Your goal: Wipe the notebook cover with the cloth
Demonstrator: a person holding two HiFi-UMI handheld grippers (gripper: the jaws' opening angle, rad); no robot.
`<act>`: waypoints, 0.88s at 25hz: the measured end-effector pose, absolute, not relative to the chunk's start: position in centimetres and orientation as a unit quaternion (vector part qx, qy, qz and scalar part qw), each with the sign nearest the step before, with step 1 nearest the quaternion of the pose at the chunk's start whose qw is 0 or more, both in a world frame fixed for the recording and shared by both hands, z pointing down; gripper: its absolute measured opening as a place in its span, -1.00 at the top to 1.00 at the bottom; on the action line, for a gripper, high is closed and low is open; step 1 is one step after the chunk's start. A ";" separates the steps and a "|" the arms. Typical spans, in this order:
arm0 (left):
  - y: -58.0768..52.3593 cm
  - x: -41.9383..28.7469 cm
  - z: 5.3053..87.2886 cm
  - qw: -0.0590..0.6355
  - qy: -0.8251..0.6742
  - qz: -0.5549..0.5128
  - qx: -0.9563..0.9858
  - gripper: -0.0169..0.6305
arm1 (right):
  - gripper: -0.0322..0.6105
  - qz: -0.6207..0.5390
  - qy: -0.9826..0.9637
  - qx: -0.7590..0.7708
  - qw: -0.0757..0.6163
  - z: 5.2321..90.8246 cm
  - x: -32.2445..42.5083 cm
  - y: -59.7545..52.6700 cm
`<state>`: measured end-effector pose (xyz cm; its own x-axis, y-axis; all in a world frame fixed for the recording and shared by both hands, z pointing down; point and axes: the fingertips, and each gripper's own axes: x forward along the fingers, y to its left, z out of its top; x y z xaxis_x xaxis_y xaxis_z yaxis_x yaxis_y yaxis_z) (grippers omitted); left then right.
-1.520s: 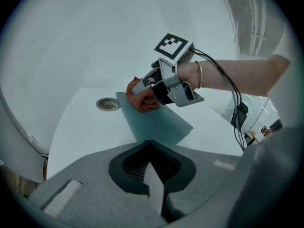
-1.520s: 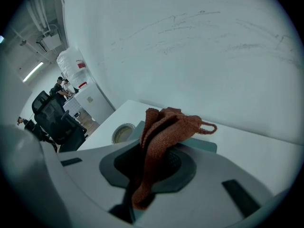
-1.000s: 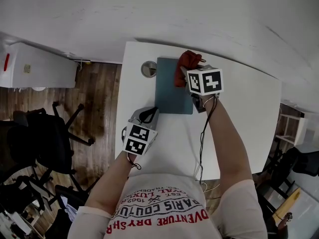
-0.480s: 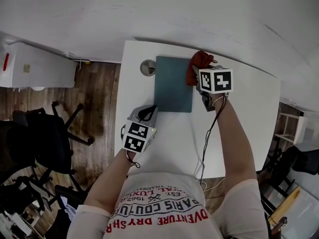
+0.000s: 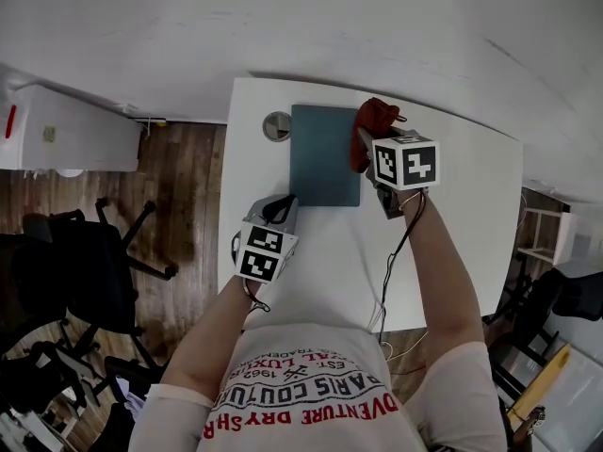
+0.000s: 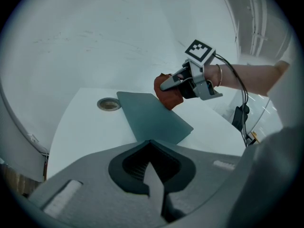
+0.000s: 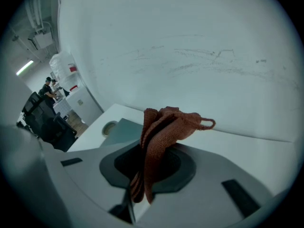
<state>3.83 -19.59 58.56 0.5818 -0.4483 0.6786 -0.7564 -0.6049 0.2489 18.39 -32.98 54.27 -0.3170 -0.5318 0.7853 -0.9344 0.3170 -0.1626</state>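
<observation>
Your right gripper (image 5: pixel 366 147) had jaws clamped on rust-red cloth (image 5: pixel 375 118) at right edge of teal notebook (image 5: pixel 325 155). Notebook lay flat on bench (image 5: pixel 452 215). Your left gripper (image 5: pixel 283 207) sat near notebook's near-left corner, jaws together, empty.

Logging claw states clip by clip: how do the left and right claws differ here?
The right claw is shut on the red cloth; the left claw is shut on nothing. The right claw holds its cloth at the far right corner of the teal notebook; the left claw sits over the white table, just short of the notebook's near left corner. Both are shut.
</observation>
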 end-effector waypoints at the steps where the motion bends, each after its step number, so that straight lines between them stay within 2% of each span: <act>1: -19.6 3.8 58.6 0.268 -0.355 0.288 0.848 0.92 | 0.68 0.315 -0.757 0.480 0.312 53.7 17.2 -32.7; 6: -19.7 4.1 58.5 0.279 -0.347 0.281 0.850 0.92 | 0.68 0.305 -0.794 0.419 0.317 53.0 10.4 -31.5; 11: -19.9 4.0 58.0 0.276 -0.349 0.280 0.850 0.92 | 0.68 0.299 -0.810 0.358 0.354 54.6 4.5 -29.6; 22: -20.0 3.9 58.1 0.282 -0.345 0.279 0.851 0.92 | 0.68 0.326 -0.796 0.358 0.365 57.7 3.6 -29.7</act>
